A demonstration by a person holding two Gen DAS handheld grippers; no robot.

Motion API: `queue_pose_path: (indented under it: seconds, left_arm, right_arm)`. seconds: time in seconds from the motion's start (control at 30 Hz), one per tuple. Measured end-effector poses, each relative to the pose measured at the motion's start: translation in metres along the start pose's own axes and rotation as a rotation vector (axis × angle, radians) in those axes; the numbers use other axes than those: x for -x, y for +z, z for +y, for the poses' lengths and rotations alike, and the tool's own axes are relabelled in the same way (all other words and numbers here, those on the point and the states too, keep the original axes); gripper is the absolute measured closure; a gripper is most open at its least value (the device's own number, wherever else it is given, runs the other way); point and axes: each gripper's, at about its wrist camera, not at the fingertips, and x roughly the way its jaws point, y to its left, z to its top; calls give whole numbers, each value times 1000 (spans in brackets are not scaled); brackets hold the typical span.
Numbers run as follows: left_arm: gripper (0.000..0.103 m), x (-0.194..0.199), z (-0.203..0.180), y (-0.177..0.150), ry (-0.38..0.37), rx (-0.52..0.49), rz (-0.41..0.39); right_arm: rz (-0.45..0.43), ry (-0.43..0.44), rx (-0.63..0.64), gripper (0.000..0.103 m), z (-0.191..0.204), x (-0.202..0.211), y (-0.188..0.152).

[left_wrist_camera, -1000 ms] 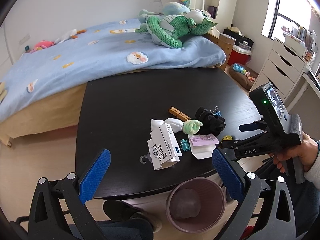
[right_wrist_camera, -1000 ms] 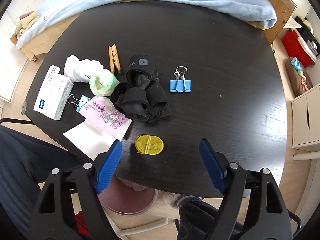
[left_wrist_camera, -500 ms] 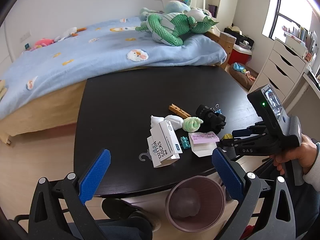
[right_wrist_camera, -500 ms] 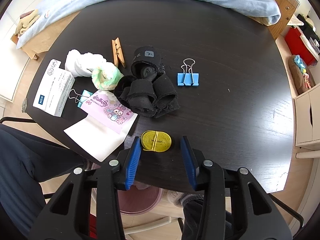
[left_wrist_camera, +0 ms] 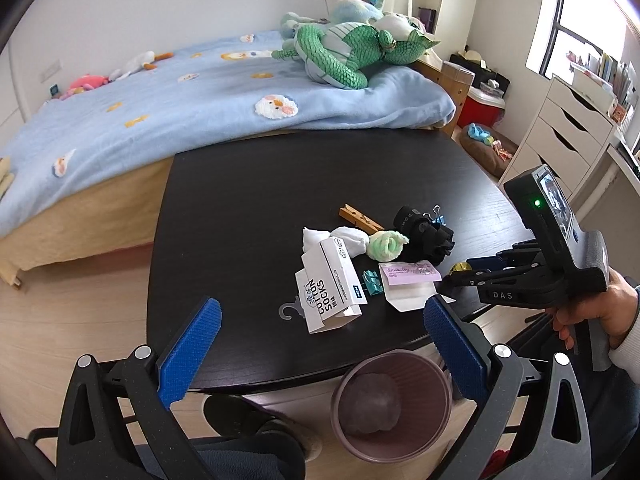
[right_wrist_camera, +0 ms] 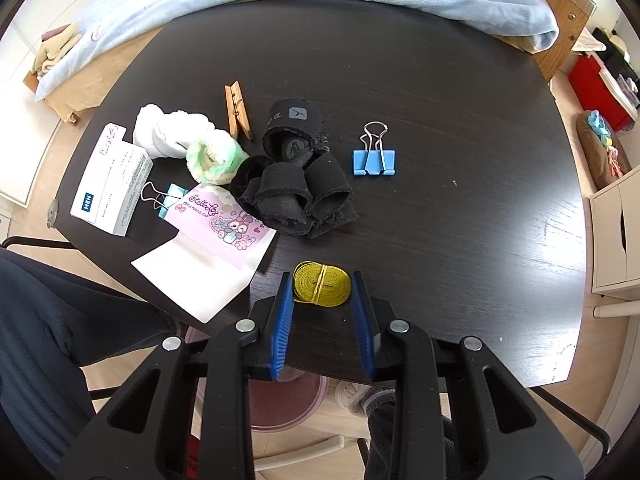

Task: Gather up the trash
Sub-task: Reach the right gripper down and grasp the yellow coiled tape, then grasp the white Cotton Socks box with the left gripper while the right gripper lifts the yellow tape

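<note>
With its jaws closing from wide apart, the right gripper (right_wrist_camera: 322,286) now pinches the yellow tape roll (right_wrist_camera: 322,283) near the table's (right_wrist_camera: 440,80) front edge. That trash looks ready to lift toward the bin (left_wrist_camera: 391,404) below, while the left gripper (left_wrist_camera: 320,344) waits wide open.

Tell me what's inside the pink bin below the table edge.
The pink bin holds one rounded, greyish crumpled lump at its bottom. The table edge and the right gripper cover most of it in the right wrist view.
</note>
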Motion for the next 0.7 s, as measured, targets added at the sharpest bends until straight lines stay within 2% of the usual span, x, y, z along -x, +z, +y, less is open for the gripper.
queue_pose_path:
  seconds: [0.4, 0.7]
  left_arm:
    - [6, -22, 4, 12, -6, 24, 40]
    - [6, -64, 9, 25, -17, 53, 179]
  right_arm:
    - [-67, 16, -11, 75, -5, 36, -10]
    - [-81, 22, -9, 75, -4, 43, -14]
